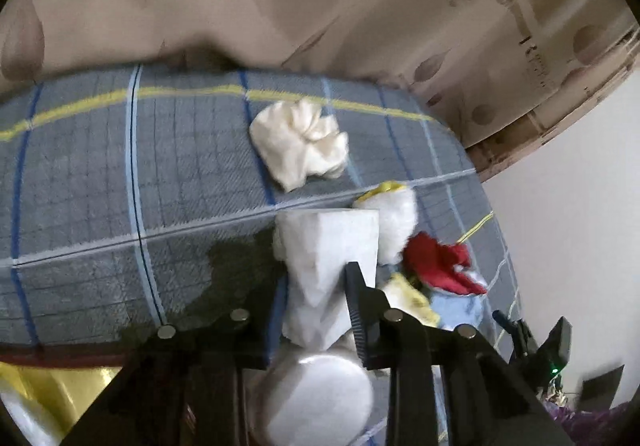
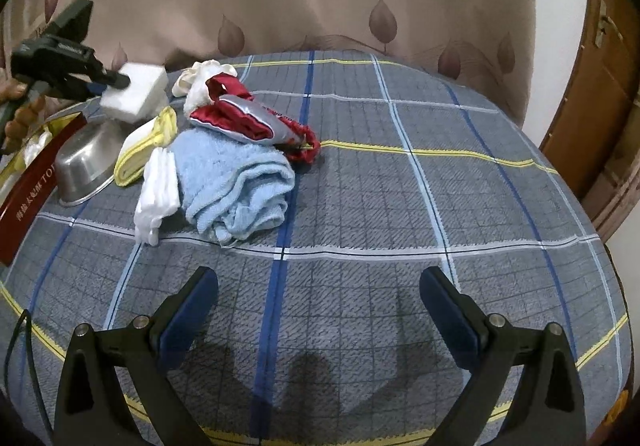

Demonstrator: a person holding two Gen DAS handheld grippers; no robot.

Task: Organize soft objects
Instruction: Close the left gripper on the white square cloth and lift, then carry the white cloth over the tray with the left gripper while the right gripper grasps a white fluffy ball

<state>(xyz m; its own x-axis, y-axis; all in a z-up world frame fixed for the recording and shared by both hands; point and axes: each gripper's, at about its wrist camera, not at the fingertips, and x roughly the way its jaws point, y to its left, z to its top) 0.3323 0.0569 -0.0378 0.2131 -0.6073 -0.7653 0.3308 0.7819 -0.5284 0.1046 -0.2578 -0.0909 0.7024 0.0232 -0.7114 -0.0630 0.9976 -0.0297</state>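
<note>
Between the fingers of your left gripper (image 1: 320, 286) sits the white sponge block (image 1: 328, 266), pinched across its narrow middle so that its long axis runs straight ahead along the fingers, its far end flaring out beyond the tips. Directly beneath that grip, close under the block, is the steel bowl (image 2: 86, 161); from the left wrist you look down on its rounded form, though the blur keeps you from telling whether block and bowl touch. That vertical line, sponge above bowl, is what the coming move seems to turn on: I judge a straight descent and release would drop it in, with no sideways travel needed. Just to the right of your left gripper lies the heap of other soft things: the yellow-edged cloth (image 2: 146, 147) nearest the bowl, the white folded cloth (image 2: 158, 193), the light blue towel (image 2: 236, 189), and the red and silver pouch (image 2: 256, 117) on top. Farther ahead, apart from the heap, lies a crumpled cream cloth (image 1: 304, 143). Your right gripper (image 2: 320, 316) hovers low over the plaid bedcover (image 2: 440, 185), fingers spread wide and holding nothing, the heap ahead and to its left; the left is plainly the nearer hand for the bowl.
</note>
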